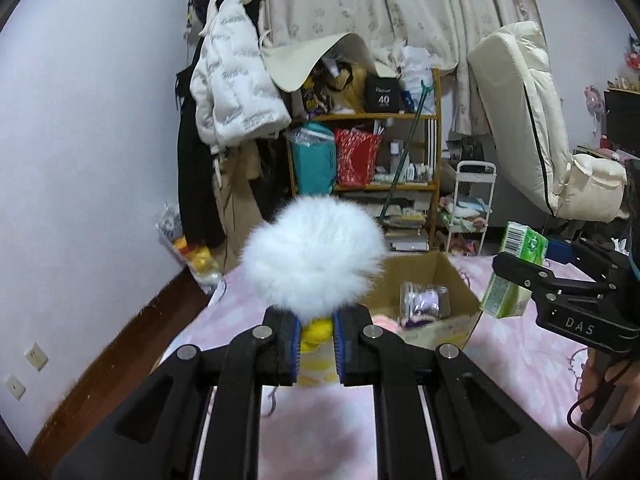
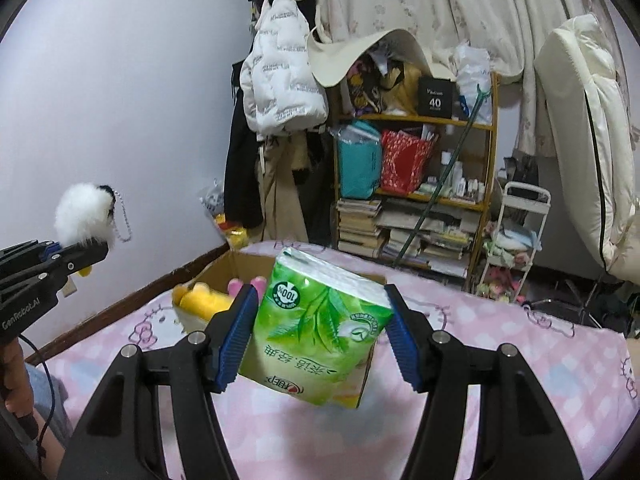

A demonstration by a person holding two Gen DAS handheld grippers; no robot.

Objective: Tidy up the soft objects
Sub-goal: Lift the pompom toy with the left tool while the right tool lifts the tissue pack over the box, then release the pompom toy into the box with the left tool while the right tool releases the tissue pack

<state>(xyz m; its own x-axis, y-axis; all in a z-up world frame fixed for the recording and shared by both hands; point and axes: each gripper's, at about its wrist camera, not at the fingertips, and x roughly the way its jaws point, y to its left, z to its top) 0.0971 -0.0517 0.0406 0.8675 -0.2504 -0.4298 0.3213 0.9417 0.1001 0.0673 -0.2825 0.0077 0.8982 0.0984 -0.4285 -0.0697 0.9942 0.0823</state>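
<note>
Over on the left, the left tongs (image 1: pixel 316 344) were pinched almost fully together on a fluffy white pom-pom toy (image 1: pixel 314 254) — the blue ribbed pads (image 1: pixel 295 346) squeezed a small yellow part (image 1: pixel 316 330) at its base, while the round, long-haired fur ball stood up above the fingertips. From the right wrist view a black patch and a silver bead chain (image 2: pixel 123 220) showed on that toy, and the tongs sat raised above the bed, pointing a little downward, with a hand (image 2: pixel 16 376) at the handle.

Centre stage, an open brown cardboard box (image 1: pixel 460 280) sat on the pink checked bedsheet (image 1: pixel 312 432); inside lay a clear plastic packet (image 1: pixel 424 300), plus a yellow plush (image 2: pixel 204 300) and something pink (image 2: pixel 244 284).

To the right, the right tongs (image 2: pixel 320 332) stood partly apart, clamped on a green tissue pack (image 2: pixel 320 328) — glossy soft plastic wrap with leaf print, blocky in shape, tilted and lifted clear of the sheet, in front of the box. Both blue pads pressed its sides. The tongs angled gently downward.

Behind stood a cluttered wooden shelf (image 2: pixel 416 120), a white puffer jacket (image 2: pixel 280 80) and cream curtains (image 2: pixel 440 4).
</note>
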